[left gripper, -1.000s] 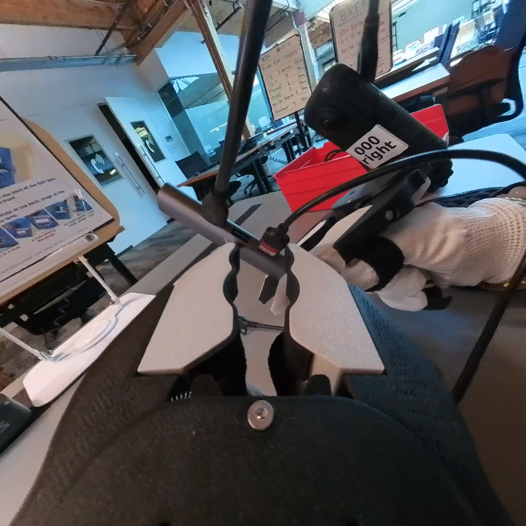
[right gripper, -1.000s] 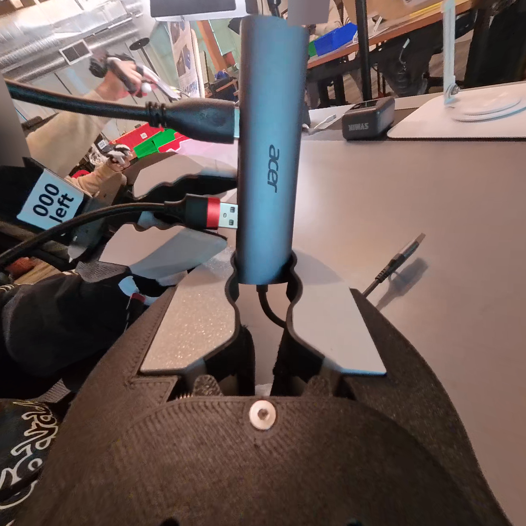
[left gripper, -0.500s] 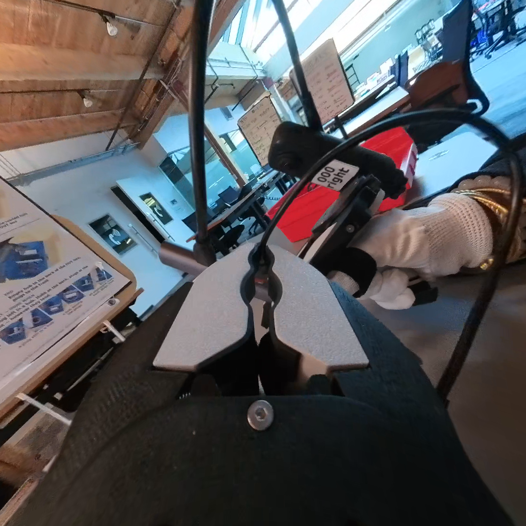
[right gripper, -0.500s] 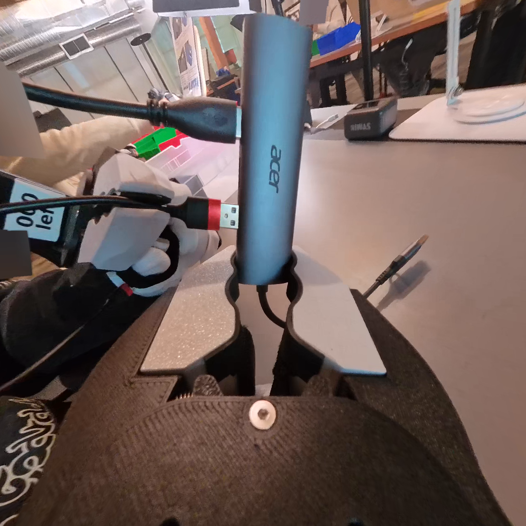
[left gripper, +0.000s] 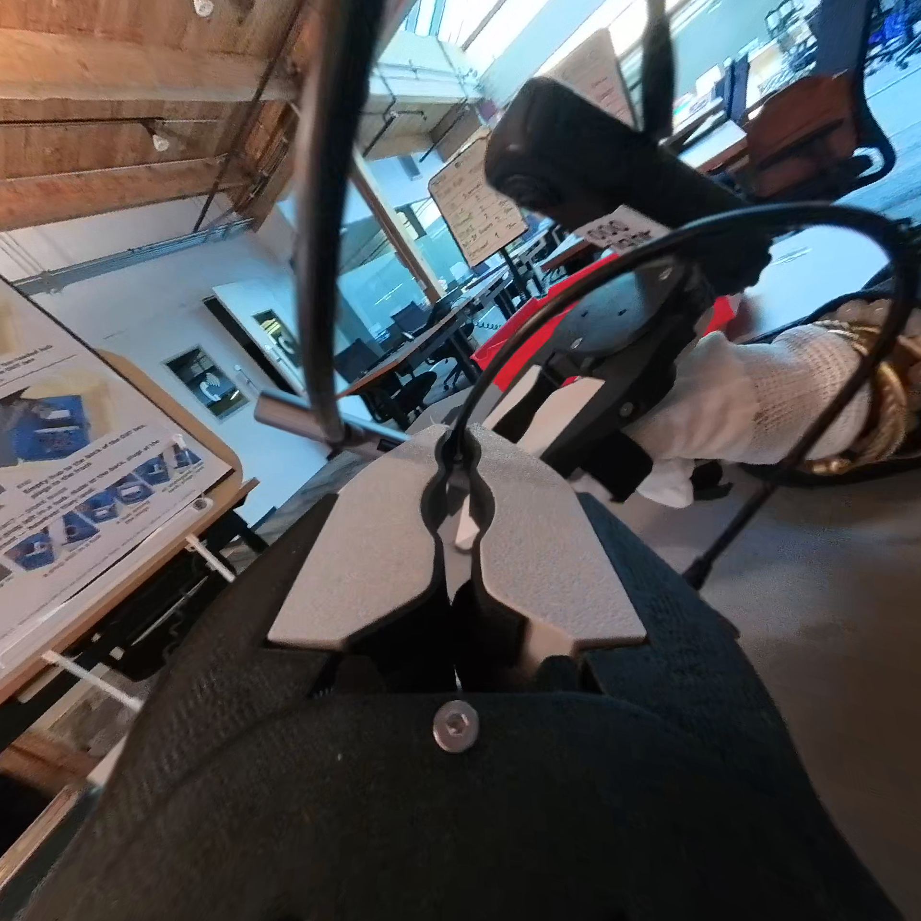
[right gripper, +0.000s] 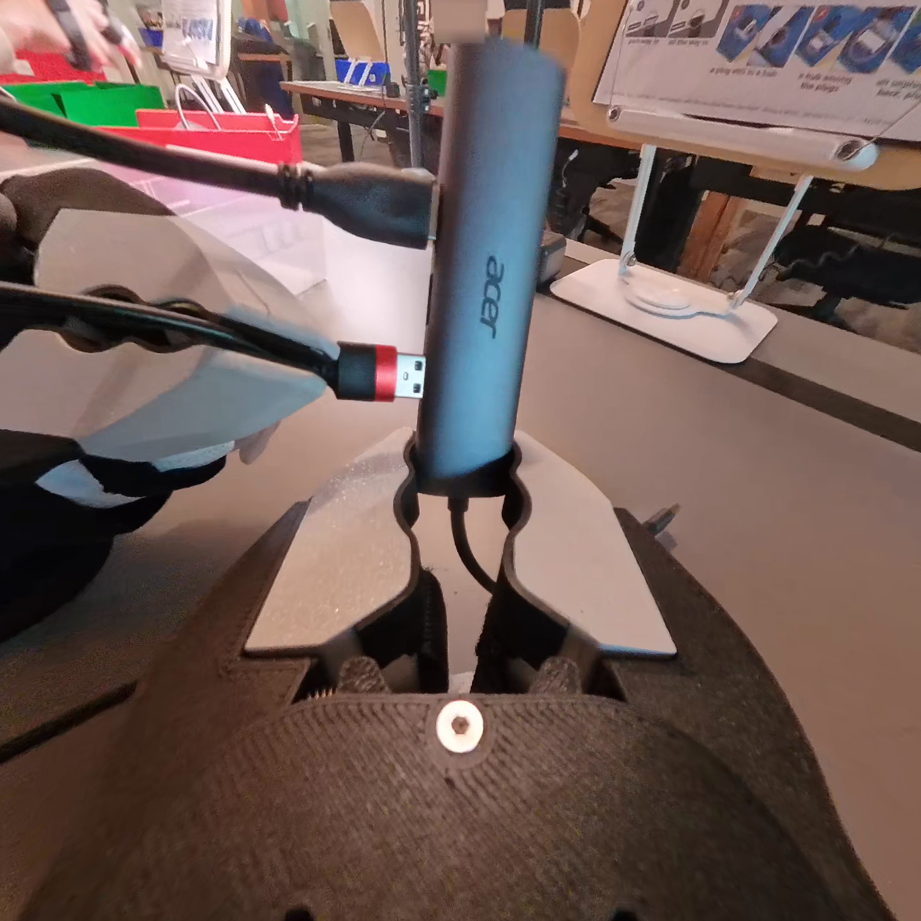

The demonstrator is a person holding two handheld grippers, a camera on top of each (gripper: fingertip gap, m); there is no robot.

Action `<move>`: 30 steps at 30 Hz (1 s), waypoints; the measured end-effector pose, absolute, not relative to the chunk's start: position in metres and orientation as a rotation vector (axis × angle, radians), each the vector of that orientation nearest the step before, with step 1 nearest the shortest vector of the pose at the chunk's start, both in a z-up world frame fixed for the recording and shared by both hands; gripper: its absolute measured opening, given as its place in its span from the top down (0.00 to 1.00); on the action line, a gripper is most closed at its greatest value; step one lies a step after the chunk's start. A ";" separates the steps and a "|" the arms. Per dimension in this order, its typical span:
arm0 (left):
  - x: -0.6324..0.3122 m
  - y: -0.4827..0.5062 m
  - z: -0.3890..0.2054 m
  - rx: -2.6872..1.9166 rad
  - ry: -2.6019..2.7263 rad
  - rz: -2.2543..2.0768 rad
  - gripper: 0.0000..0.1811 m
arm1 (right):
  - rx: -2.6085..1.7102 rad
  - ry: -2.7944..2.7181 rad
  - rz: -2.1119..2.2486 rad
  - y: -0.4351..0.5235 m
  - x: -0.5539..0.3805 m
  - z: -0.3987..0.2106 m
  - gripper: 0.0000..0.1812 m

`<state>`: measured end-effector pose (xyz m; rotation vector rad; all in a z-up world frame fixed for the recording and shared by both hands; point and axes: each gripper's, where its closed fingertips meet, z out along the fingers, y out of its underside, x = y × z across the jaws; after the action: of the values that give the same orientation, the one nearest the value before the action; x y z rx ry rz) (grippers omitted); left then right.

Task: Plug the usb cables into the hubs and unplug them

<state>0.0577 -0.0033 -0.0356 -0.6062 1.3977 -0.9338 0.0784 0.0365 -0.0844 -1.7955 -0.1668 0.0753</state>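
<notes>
Red-collared USB plug (right gripper: pixel 381 373) tip at hub (right gripper: pixel 491 259), port hidden, background blurred

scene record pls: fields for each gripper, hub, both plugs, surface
right gripper: shut on the grey hub, gripping its lower end
grey hub: upright, slightly tilted; its own lead hangs down between the fingers
left gripper: shut on the thin black cable
red-banded plug: metal tip bare, at the hub's left side, not pushed home
thick black plug: seated in a port higher on the same side
table: grey; a white stand base sits behind the hub
</notes>
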 end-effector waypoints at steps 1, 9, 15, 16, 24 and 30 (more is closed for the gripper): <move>0.058 0.001 -0.036 -0.627 1.392 -0.924 0.98 | -1.783 -0.156 0.079 0.036 0.081 -0.082 0.83; 0.060 0.002 -0.042 -0.692 1.424 -1.088 0.98 | -1.761 -0.174 0.022 0.036 0.086 -0.079 0.83; 0.057 -0.002 -0.038 -0.615 1.418 -1.018 0.98 | -1.732 -0.198 0.065 0.037 0.082 -0.076 0.83; 0.057 -0.003 -0.036 -0.598 1.419 -0.998 0.98 | -1.719 -0.196 0.101 0.037 0.081 -0.075 0.83; 0.048 -0.016 -0.029 -0.505 1.477 -1.055 0.98 | -1.582 -0.294 0.063 0.033 0.073 -0.059 0.83; 0.045 -0.023 -0.024 -0.447 1.458 -0.957 0.99 | -1.515 -0.410 -0.227 0.027 0.078 -0.044 0.83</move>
<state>0.0446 -0.0228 -0.0240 -0.4468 1.4585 -0.9568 0.0778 0.0265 -0.0435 -1.5153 -0.4101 -0.2273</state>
